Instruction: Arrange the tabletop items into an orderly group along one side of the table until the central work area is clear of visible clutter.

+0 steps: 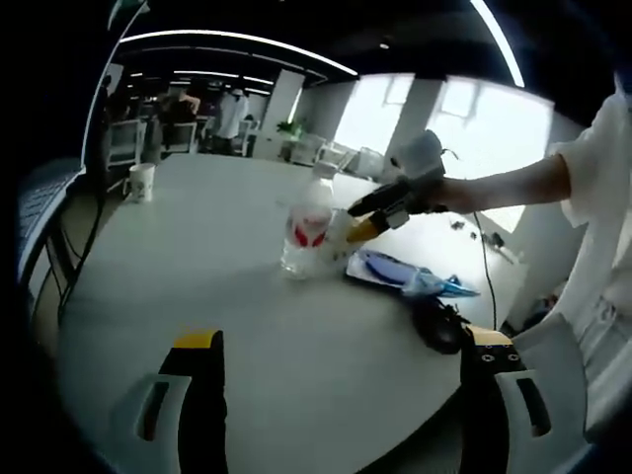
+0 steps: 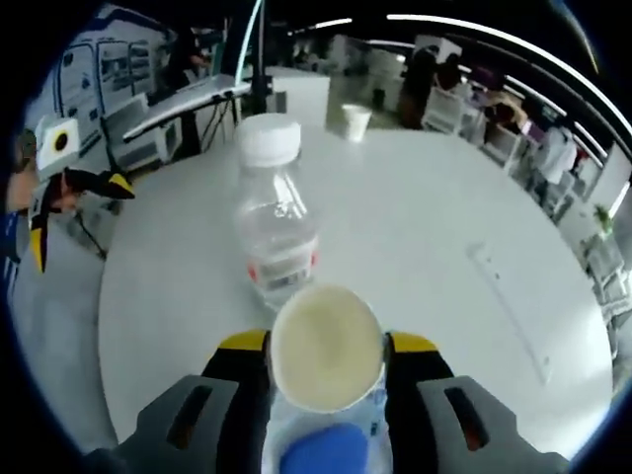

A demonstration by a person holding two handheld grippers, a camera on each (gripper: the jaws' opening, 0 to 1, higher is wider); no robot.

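A clear plastic water bottle [image 1: 306, 232] with a white cap and a red label stands upright on the round white table [image 1: 197, 276]. My right gripper [image 1: 370, 219] comes in from the right, just beside the bottle. In the right gripper view its jaws are shut on a small white paper cup [image 2: 328, 348], whose mouth faces the camera, with the bottle [image 2: 276, 222] right behind it. A blue packet [image 1: 405, 274] lies on the table under that gripper. My left gripper [image 1: 346, 346] is open and holds nothing, well short of the bottle.
A white mug [image 1: 140, 182] stands at the table's far left edge. A black object [image 1: 441, 326] lies near the right edge beside the blue packet. A person's sleeve [image 1: 602, 158] shows at the right. Desks, chairs and people fill the room behind.
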